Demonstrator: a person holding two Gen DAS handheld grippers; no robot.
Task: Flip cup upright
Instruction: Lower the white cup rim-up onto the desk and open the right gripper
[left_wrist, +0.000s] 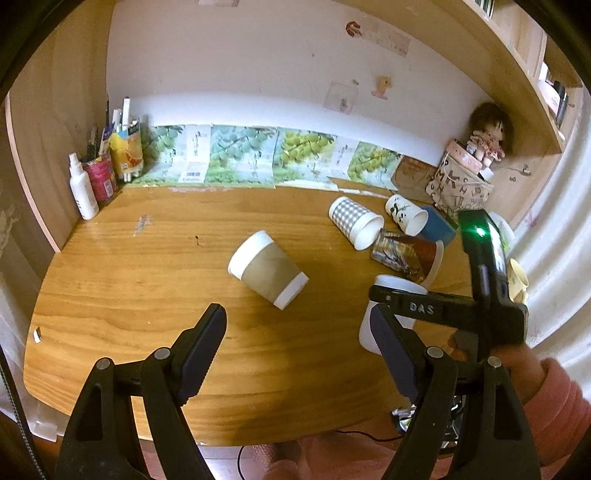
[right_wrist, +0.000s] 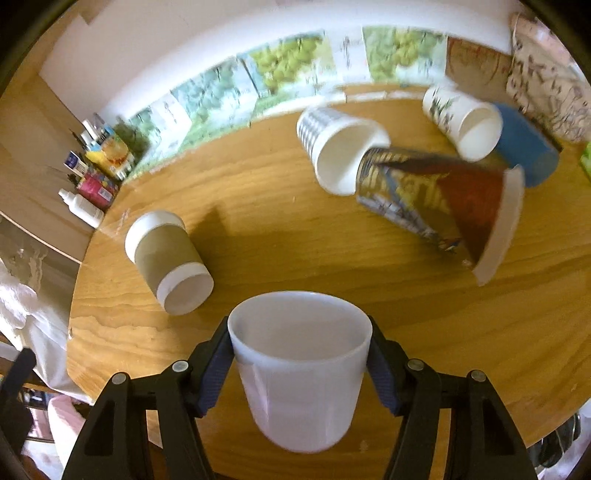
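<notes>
**White cup in right gripper, mouth up, near front edge of table**

Grip state: right gripper (right_wrist: 299, 363) is closed onto the white cup (right_wrist: 299, 369), one pad on each side of the wall just under the rim. Cup mouth faces up; base hangs above the wood or barely meets it, cannot tell which. Left gripper (left_wrist: 299, 350) is spread wide and holds nothing, hovering over the table (left_wrist: 129, 295) beside the right one.

Handling, as judged: cup looks like thin-walled smooth plastic, light, somewhat springy. A hard squeeze near the rim could oval the mouth; smooth wall may slip if the pinch is loose. Mid-wall, opposite sides, seems the safer hold. Light weight means it could tip on release if set down tilted.

Other cups, all lying on their sides: brown-sleeved cup (left_wrist: 267, 275) near table centre, mouth toward the front; checked cup (left_wrist: 354, 221), floral cup (left_wrist: 404, 214), blue cup (left_wrist: 439, 225) and printed cup (left_wrist: 410, 254) clustered touching or nearly so at the far right.

Room: bare wood between the held cup and the brown-sleeved cup gives space to set down. Front edge of the table lies close behind the held cup, so placement should go inward. Bottles and pen pots crowd the far left corner; a patterned bag (left_wrist: 460, 188) and doll (left_wrist: 487, 136) fill the far right.
</notes>
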